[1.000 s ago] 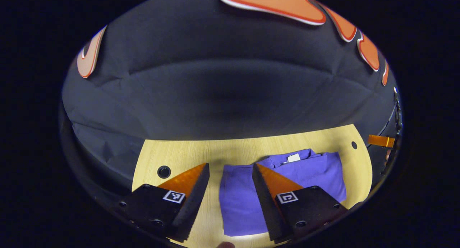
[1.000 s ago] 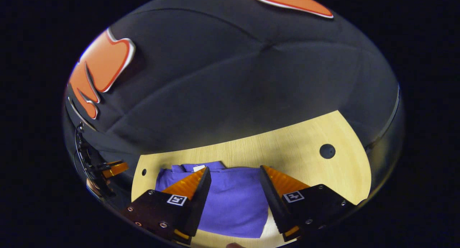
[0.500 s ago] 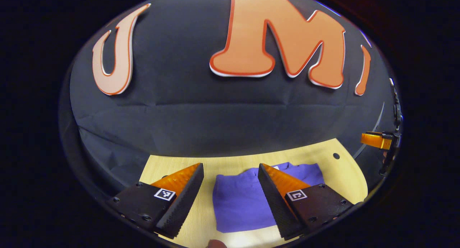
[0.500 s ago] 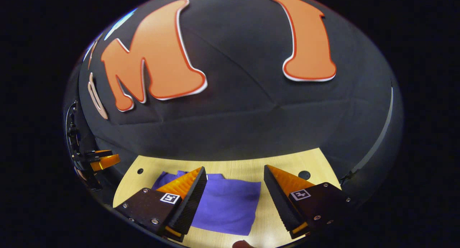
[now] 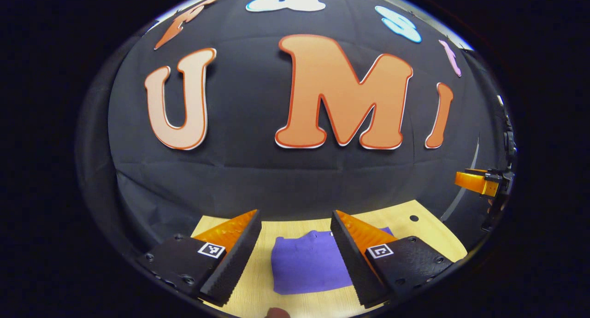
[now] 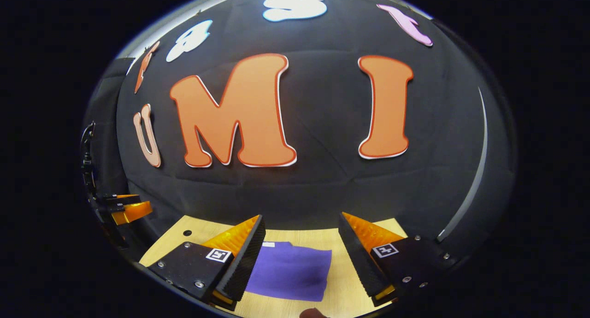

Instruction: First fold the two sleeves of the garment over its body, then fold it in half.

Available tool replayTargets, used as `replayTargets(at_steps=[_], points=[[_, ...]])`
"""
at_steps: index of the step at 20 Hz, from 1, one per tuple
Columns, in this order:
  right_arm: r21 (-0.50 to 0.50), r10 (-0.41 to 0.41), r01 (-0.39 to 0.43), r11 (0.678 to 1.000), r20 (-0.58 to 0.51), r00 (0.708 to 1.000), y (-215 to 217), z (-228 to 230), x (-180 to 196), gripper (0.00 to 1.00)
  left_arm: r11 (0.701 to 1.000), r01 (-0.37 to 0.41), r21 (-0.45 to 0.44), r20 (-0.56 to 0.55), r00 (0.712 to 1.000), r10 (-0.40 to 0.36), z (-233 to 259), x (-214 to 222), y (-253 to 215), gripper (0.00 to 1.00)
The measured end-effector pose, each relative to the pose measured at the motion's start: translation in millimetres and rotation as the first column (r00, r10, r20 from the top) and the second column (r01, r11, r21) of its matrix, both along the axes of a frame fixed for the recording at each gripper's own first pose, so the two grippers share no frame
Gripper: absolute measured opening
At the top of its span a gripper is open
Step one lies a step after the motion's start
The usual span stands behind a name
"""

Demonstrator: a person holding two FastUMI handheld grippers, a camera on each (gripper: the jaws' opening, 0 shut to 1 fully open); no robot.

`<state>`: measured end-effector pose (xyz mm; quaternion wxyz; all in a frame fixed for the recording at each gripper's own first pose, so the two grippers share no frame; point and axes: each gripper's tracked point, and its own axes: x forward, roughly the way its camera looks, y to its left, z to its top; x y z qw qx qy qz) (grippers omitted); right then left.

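A purple garment (image 5: 308, 267) lies folded into a compact rectangle on the light wooden table (image 5: 258, 299). My left gripper (image 5: 296, 219) hangs open well above and short of it, nothing between its fingers. In the right gripper view the same purple garment (image 6: 290, 271) lies flat below my right gripper (image 6: 302, 221), which is also open and empty. A small white tag shows at the garment's far edge. The right gripper (image 5: 477, 182) shows at the far right of the left gripper view, and the left gripper (image 6: 126, 209) at the far left of the right gripper view.
The table (image 6: 341, 290) has small round holes (image 5: 414, 218) near its far corners, one hole (image 6: 187, 232) at the left in the right gripper view. The booth's black cloth wall (image 5: 295, 179) rises right behind the table's far edge.
Both grippers have lifted and tilted up away from the table; the garment has sunk lower and smaller in both views. Both stayed open and the garment has not moved.
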<state>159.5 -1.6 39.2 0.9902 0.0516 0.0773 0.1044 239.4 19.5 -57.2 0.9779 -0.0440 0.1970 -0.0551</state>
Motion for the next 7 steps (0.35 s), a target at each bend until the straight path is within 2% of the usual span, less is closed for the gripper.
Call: replayTargets(at_steps=[1,2,3,7], points=[[-0.001,-0.007,0.007,1.0,0.027,1.0,3,7,-7,0.95,1.0,-0.004,0.002,0.024,1.0,0.004,6,-6,-1,0.96],[-0.001,-0.007,0.007,1.0,0.053,0.999,5,13,-17,1.0,1.0,-0.007,0.003,0.05,0.999,0.007,13,-13,-1,0.96],[-0.009,-0.009,0.01,1.0,0.076,0.997,10,17,-20,0.95,1.0,-0.01,0.0,0.082,0.997,0.01,20,-19,-1,0.96],[-0.041,-0.004,0.009,0.999,0.114,0.993,23,12,-49,0.95,0.998,-0.038,-0.041,0.185,0.982,0.045,42,-46,-1,0.96]])
